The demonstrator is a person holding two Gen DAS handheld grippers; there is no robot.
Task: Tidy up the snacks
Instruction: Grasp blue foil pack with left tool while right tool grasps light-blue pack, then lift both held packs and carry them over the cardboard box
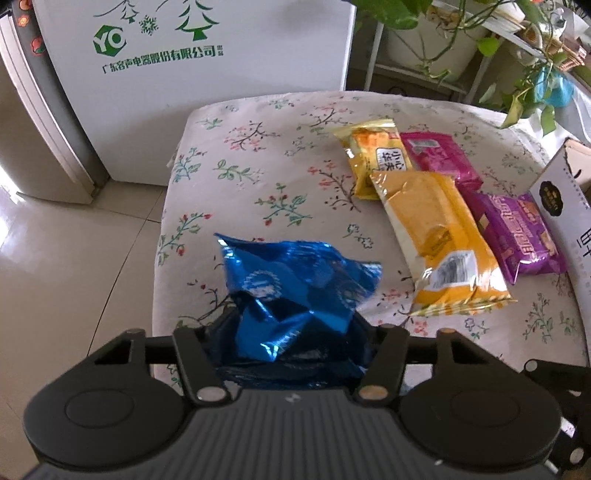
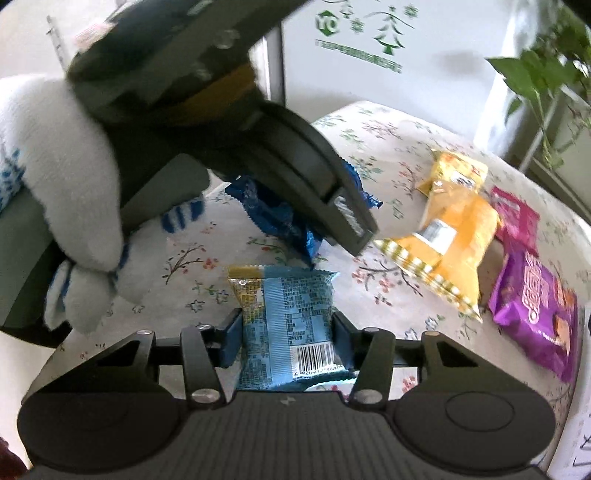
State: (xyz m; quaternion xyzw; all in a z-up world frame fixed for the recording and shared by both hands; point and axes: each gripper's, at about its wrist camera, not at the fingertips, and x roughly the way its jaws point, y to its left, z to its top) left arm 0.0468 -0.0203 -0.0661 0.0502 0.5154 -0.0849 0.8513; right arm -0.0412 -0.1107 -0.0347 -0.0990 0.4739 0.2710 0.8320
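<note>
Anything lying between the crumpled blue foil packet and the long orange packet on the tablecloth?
No. In the left wrist view, only bare floral tablecloth separates the crumpled blue foil packet from the long orange packet.

Home room: floral tablecloth (image 1: 258, 155) ahead of the gripper, white fridge (image 1: 207, 92) beyond, potted plants (image 1: 436, 33) on rack, tiled floor (image 1: 74, 258).

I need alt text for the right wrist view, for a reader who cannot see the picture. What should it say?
The right gripper is shut on a light blue snack packet with a barcode, above a floral tablecloth. The left gripper, held by a hand in a white glove, holds a dark blue packet. Yellow and purple packets lie to the right.
</note>
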